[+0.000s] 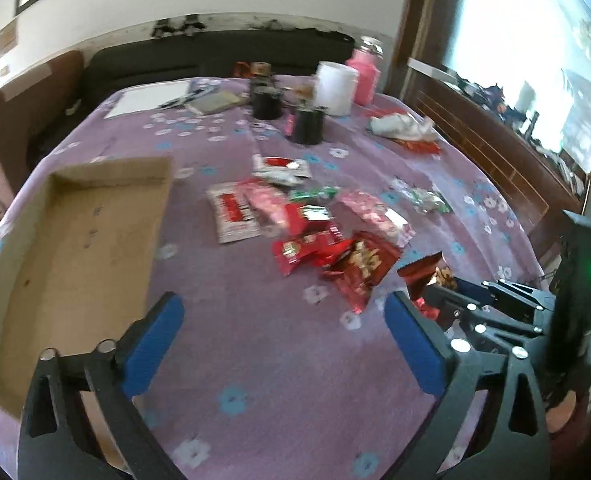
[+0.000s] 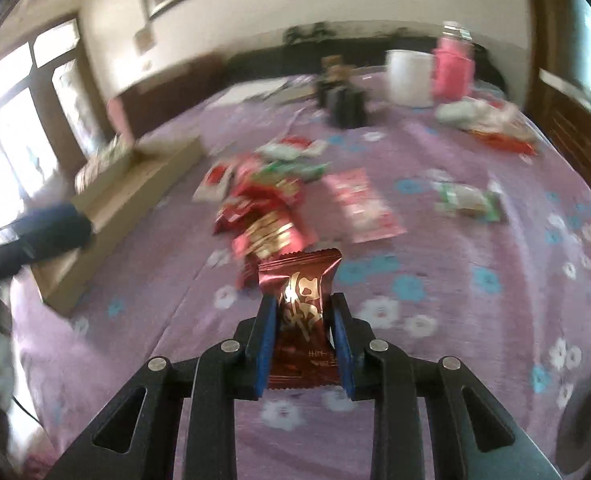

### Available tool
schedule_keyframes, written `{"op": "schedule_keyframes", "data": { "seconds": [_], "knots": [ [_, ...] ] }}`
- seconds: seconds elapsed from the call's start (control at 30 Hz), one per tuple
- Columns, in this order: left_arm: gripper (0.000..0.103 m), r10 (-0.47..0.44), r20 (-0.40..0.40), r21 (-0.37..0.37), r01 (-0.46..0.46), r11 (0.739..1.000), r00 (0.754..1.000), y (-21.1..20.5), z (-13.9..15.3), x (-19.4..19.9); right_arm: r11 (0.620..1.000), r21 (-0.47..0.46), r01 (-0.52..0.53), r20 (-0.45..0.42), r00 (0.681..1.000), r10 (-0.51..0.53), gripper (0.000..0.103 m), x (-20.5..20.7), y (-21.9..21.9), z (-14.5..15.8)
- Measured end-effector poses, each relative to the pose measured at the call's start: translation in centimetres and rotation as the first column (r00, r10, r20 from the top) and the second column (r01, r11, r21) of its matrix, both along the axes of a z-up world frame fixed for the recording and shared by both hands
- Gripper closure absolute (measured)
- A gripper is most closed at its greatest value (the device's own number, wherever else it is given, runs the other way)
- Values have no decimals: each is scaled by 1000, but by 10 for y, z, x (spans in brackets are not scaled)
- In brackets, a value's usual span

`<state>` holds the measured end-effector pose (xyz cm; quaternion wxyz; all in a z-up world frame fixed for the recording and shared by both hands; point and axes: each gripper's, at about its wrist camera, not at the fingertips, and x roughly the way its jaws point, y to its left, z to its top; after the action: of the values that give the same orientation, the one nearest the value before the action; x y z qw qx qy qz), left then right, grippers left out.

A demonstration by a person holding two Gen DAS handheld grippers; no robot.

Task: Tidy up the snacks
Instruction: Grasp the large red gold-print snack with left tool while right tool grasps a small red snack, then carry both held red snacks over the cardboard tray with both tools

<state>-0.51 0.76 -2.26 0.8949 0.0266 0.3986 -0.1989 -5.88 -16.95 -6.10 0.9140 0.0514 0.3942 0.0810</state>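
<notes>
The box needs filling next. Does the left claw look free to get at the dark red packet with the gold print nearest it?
Probably yes: the left claw is open and empty, and only bare purple cloth lies between it and that red packet.

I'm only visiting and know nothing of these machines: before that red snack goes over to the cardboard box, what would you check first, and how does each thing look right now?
1. Dark red snack packet gripped by the right gripper: ok, both pads press its sides.
2. Packet lifted off the purple tablecloth: cannot tell.
3. Cardboard box has room: ok, nothing lies in the part seen.
4. Left gripper free: ok, jaws wide apart, nothing between them.
5. Way to the box: cannot tell, the left gripper is near the box edge.
6. Other snacks remaining: not ok, many lie loose.
</notes>
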Motion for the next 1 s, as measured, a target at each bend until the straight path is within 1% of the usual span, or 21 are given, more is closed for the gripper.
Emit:
{"op": "schedule_keyframes", "data": {
  "seconds": [0.07, 0.1, 0.13, 0.17, 0.23, 0.27, 0.4, 0.53, 0.57, 0.63, 0.67, 0.7, 0.8, 0.93, 1.0],
  "knots": [
    [9, -57, 17, 9, 57, 998, 998, -17, -1, 3, 996, 81, 48, -6, 999, -48, 75, 3, -20, -1],
    [9, -83, 38, 24, 82, 996, 996, -26, -1, 4, 992, 105, 63, -13, 998, -62, 75, 6, -26, -2],
    [13, -106, 55, 39, 104, 994, 993, -33, -2, 4, 988, 131, 86, -23, 996, -83, 75, 7, -33, -4],
    [25, -140, 66, 63, 135, 989, 988, -43, -3, 5, 982, 150, 116, -31, 993, -113, 75, 8, -40, -5],
    [39, -200, 41, 113, 195, 974, 979, -64, -13, 11, 973, 167, 158, -35, 987, -154, 75, 8, -50, -5],
    [40, -216, 29, 124, 211, 970, 976, -71, -17, 13, 967, 184, 175, -37, 985, -171, 75, 7, -55, -5],
    [40, -254, -6, 178, 251, 952, 967, -92, -37, 23, 945, 253, 207, -58, 978, -199, 75, 7, -72, -8],
    [42, -281, -11, 222, 276, 935, 960, -105, -44, 25, 941, 268, 208, -64, 978, -198, 74, 6, -76, -10],
    [51, -288, -20, 225, 285, 932, 957, -107, -45, 26, 941, 269, 205, -66, 979, -194, 74, 6, -75, -10],
    [64, -297, -50, 235, 301, 924, 953, -113, -50, 27, 941, 271, 201, -68, 980, -190, 74, 7, -74, -10],
    [66, -293, -48, 240, 296, 924, 955, -114, -52, 27, 941, 275, 199, -68, 980, -188, 74, 6, -73, -10],
    [66, -295, -47, 236, 297, 925, 954, -114, -52, 26, 940, 276, 199, -68, 980, -188, 74, 6, -73, -10],
    [66, -311, -82, 154, 321, 935, 947, -105, -49, 24, 938, 278, 207, -68, 978, -196, 75, 4, -75, -11],
    [66, -319, -101, 126, 330, 936, 942, -93, -46, 12, 938, 277, 209, -72, 978, -196, 75, 4, -75, -12],
    [66, -326, -101, 114, 336, 935, 940, -89, -44, 5, 939, 274, 208, -80, 978, -193, 73, 5, -74, -13]
  ]
}}
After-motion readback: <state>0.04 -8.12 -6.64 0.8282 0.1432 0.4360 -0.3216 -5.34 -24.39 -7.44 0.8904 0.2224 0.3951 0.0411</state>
